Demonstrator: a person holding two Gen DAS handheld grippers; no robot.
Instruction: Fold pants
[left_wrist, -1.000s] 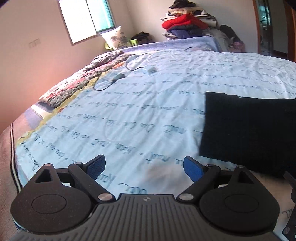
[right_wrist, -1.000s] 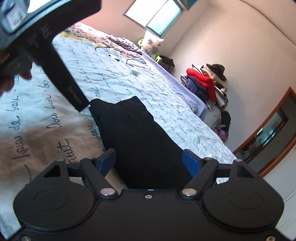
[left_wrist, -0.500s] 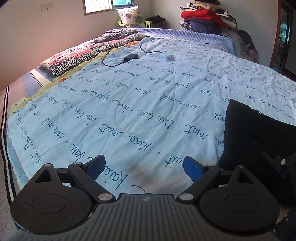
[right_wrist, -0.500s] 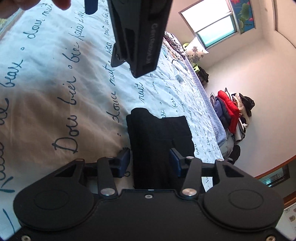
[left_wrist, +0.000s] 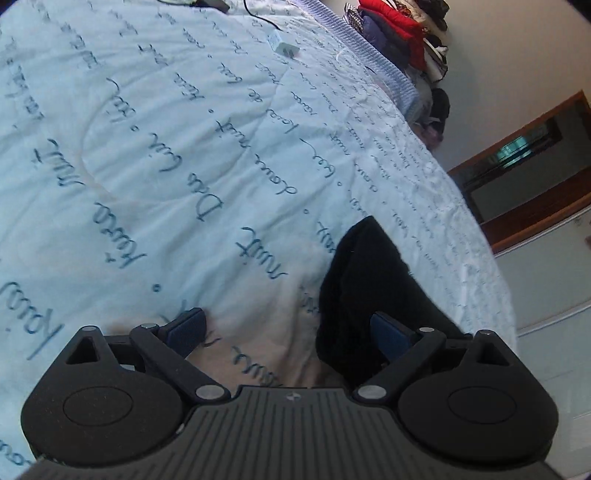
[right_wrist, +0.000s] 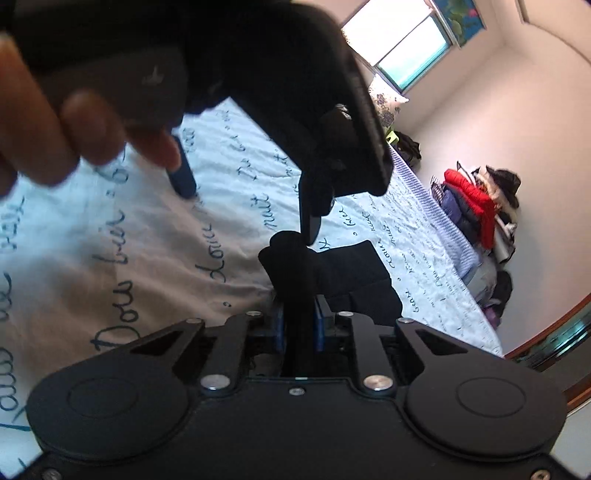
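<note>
The black pants (left_wrist: 373, 291) lie folded on the light blue bedspread (left_wrist: 184, 147). My left gripper (left_wrist: 288, 328) is open, low over the bed; its right blue pad sits against the pants' near edge, its left pad over bare bedspread. My right gripper (right_wrist: 299, 328) is shut on a raised fold of the pants (right_wrist: 295, 280), pinched between its blue pads. The rest of the pants (right_wrist: 354, 280) lies flat beyond. The left gripper's body and the hand holding it (right_wrist: 207, 74) fill the top of the right wrist view.
A white charger block with a cable (left_wrist: 282, 46) lies far up the bed. A pile of clothes, red on top (right_wrist: 476, 206), stands by the far wall. A floral pillow (right_wrist: 384, 103) sits under the window. A wooden door frame (left_wrist: 524, 173) is at the right.
My right gripper closed from half open onto the pants' edge. My left gripper swung right and down toward the pants, and now hangs close over the right gripper.
</note>
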